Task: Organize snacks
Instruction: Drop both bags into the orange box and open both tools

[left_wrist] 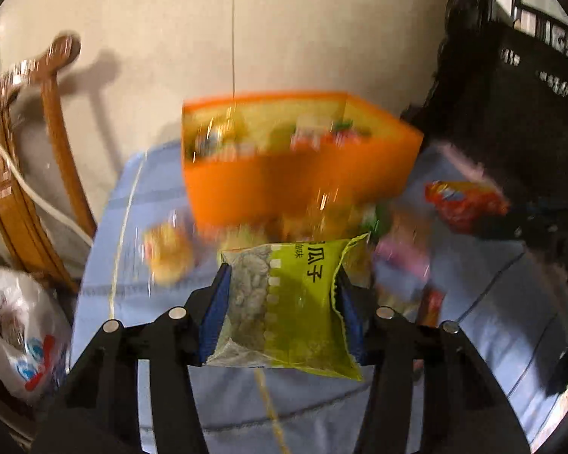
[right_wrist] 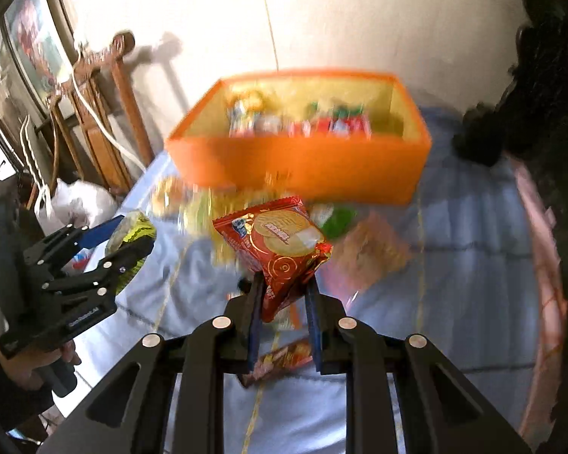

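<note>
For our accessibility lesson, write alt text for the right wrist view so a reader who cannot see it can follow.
The right gripper holds a red foil biscuit packet between its blue-padded jaws, above a pale blue quilted cloth. Behind stands an open orange rectangular box already holding snacks; at left, the left gripper holds a green seed packet.

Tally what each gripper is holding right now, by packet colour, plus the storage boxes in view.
Green seed packet, in the left gripper: 1
Red biscuit packet, in the right gripper: 1
Orange box: 1
Total: 3
Loose snacks on the blue cloth are too blurred to count.
</note>
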The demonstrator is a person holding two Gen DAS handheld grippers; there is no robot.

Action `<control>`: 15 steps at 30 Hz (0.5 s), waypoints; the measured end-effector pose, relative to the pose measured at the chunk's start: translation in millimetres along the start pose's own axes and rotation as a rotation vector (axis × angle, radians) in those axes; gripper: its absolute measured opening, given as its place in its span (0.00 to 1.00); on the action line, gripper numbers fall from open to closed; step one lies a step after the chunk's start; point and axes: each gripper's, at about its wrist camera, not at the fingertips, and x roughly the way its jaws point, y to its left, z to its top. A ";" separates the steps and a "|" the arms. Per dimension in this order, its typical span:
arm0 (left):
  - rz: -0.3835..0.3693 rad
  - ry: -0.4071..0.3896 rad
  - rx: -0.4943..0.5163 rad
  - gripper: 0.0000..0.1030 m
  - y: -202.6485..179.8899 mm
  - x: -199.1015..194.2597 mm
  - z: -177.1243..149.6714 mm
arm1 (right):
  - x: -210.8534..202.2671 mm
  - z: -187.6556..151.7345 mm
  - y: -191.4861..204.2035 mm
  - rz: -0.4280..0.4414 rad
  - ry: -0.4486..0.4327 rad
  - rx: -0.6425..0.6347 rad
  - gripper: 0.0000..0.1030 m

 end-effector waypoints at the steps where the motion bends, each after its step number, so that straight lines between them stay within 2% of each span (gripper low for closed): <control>1: -0.003 -0.017 0.003 0.49 -3.4 -4.6 14.5 | -5.8 8.3 -1.6 -0.003 -0.016 -0.001 0.20; 9: 0.031 -0.136 0.074 0.50 -22.3 -24.6 112.1 | -65.0 94.3 -13.3 -0.043 -0.167 -0.035 0.20; 15: 0.056 -0.169 0.082 0.50 -17.3 -14.0 169.2 | -81.2 150.7 -24.0 -0.053 -0.224 -0.031 0.20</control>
